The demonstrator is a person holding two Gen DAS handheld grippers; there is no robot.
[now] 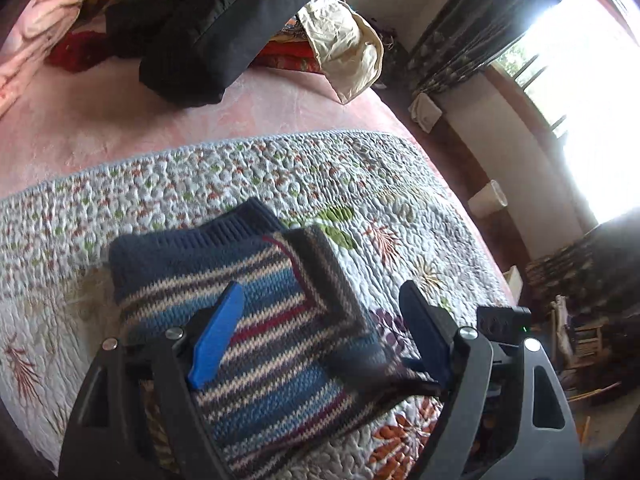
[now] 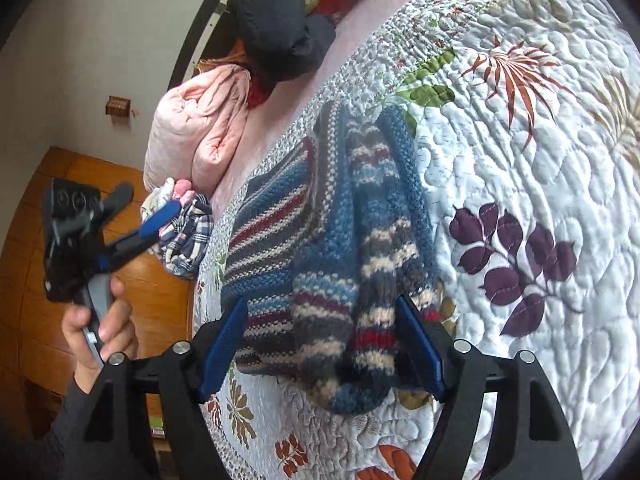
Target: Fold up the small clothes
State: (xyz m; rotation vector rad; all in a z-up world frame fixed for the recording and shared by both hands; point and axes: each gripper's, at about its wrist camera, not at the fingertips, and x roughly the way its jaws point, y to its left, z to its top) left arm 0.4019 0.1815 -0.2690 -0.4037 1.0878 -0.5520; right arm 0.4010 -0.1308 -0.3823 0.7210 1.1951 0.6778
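The left claw is spread wide above the striped knitted sweater, its blue fingers apart with nothing between them; the wrist view does not show whether they touch the knit. In the right wrist view the left claw appears again off to the side, held in a hand over the wooden floor, fingers parted. The right claw is also spread, its two blue fingers flanking the near end of the sweater, just beside the wool on both sides without pinching it.

The sweater lies on the floral quilt on the bed, partly folded: bands of blue, cream, grey and dark red, a navy ribbed hem at the far end, and a sleeve doubled over the body. Its nearest edge is hidden behind the claw frames. Beyond the quilt sit a black padded jacket and a pink comforter; the window is blown out white.
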